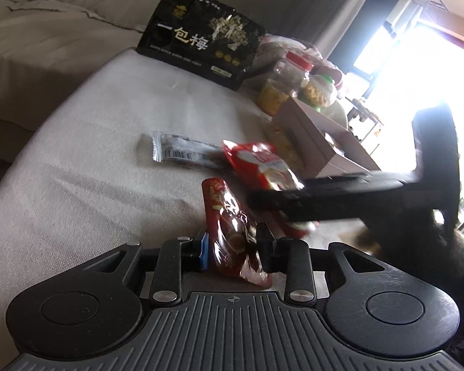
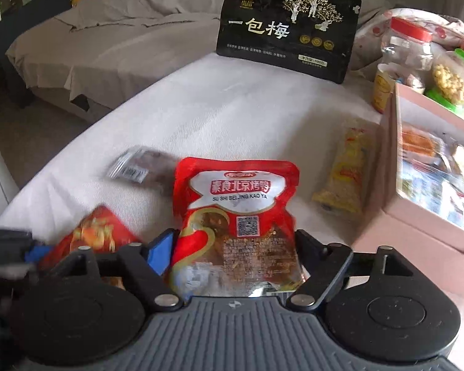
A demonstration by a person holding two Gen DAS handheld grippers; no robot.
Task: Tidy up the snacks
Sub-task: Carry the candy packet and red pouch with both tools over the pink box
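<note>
My left gripper (image 1: 232,247) is shut on a dark red snack packet (image 1: 229,232), held edge-on above the white cushion. My right gripper (image 2: 235,247) is shut on a red-and-white Beijing duck snack pouch (image 2: 235,207); the same pouch (image 1: 263,164) and the right gripper's body show in the left wrist view. The left packet shows at the lower left of the right wrist view (image 2: 92,235). A silver-ended snack bar (image 1: 182,151) and a yellow noodle-like packet (image 2: 346,173) lie on the cushion. A pink box (image 2: 417,216) with several snacks inside stands at the right.
A large black plum bag (image 2: 287,27) stands upright at the back of the white cushion (image 2: 232,108). Clear jars with a red lid (image 2: 408,46) and green lids (image 2: 448,77) stand behind the box. A beige sofa (image 2: 108,31) lies beyond.
</note>
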